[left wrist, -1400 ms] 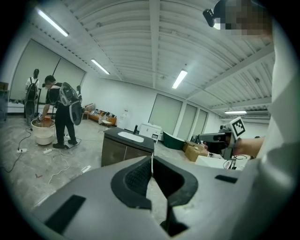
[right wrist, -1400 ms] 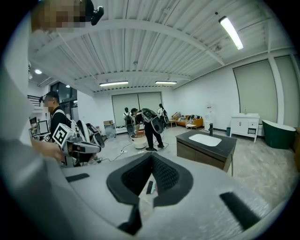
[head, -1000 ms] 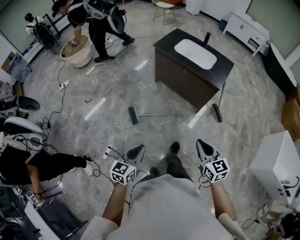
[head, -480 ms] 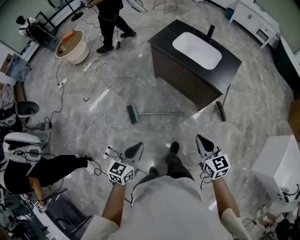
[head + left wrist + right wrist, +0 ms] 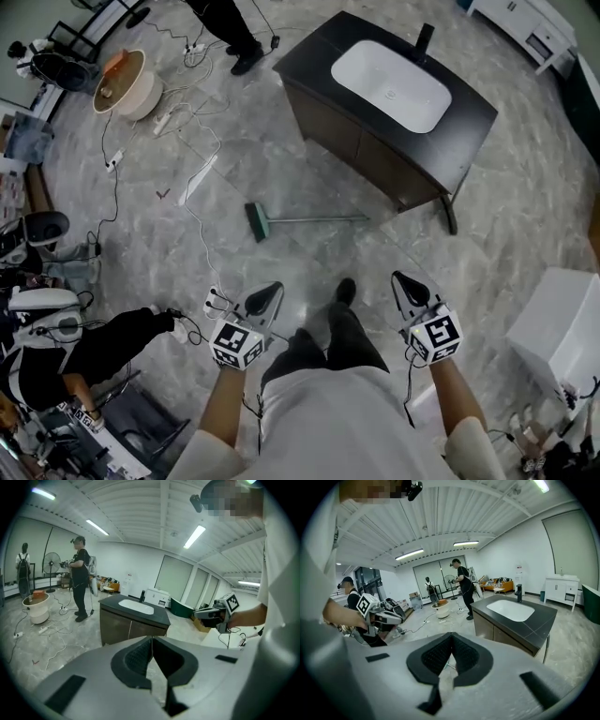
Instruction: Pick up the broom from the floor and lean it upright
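Note:
The broom (image 5: 305, 219) lies flat on the grey marble floor, its green brush head (image 5: 255, 222) to the left and its thin handle running right toward the dark cabinet. My left gripper (image 5: 275, 287) (image 5: 152, 639) and right gripper (image 5: 397, 279) (image 5: 451, 634) are held out side by side above my legs, short of the broom and apart from it. Both are shut, jaws meeting at the tips with nothing between them. Each gripper view shows the other gripper off to the side; the broom cannot be made out in them.
A dark vanity cabinet (image 5: 366, 155) with a white sink (image 5: 391, 73) stands just beyond the broom. White cables (image 5: 202, 178) trail over the floor at left, by a round basin (image 5: 125, 82). A person's legs (image 5: 230, 23) show at the top; another person sits at lower left. A white box (image 5: 561, 323) stands at right.
I have walked forward: the broom and cabinet have come nearer in the head view. The standing person and the basin have slid toward the top edge. Both grippers stay shut.

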`<state>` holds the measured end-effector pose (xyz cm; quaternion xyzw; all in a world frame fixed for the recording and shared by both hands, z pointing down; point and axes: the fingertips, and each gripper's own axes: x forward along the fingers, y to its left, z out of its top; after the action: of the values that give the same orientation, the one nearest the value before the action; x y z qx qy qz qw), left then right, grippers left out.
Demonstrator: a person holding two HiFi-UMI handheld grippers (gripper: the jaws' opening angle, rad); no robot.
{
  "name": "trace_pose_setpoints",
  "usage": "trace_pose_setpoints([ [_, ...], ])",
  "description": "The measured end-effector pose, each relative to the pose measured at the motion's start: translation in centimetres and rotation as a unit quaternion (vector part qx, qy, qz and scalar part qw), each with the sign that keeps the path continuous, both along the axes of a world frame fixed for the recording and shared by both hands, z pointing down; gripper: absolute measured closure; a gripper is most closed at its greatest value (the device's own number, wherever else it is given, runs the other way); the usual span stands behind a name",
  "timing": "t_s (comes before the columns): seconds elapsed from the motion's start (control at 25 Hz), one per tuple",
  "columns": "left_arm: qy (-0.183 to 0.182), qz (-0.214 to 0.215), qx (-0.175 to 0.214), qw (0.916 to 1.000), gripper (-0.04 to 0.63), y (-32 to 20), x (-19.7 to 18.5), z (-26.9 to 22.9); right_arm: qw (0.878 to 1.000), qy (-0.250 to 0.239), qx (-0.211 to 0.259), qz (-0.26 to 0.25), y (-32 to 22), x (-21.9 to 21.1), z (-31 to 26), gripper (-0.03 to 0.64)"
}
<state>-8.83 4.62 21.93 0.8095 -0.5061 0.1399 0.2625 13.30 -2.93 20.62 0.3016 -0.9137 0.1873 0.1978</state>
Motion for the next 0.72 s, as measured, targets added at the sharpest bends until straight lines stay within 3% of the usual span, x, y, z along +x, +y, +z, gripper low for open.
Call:
trace_pose_setpoints([
  [0.36, -0.002, 0.021, -0.027, 0.9994, 0.584, -4.0, 2.5, 6.4, 0.999, 0.003, -0.039, 0.001, -2.5, 0.8, 7.5, 0.623],
  [0.72, -0.028, 0.092, -0.024, 0.9951, 0.585, -6.9, 3.1, 15.1, 0.998, 0.015, -0.049, 0.037, -3.9, 0.0, 15.3, 0.622],
])
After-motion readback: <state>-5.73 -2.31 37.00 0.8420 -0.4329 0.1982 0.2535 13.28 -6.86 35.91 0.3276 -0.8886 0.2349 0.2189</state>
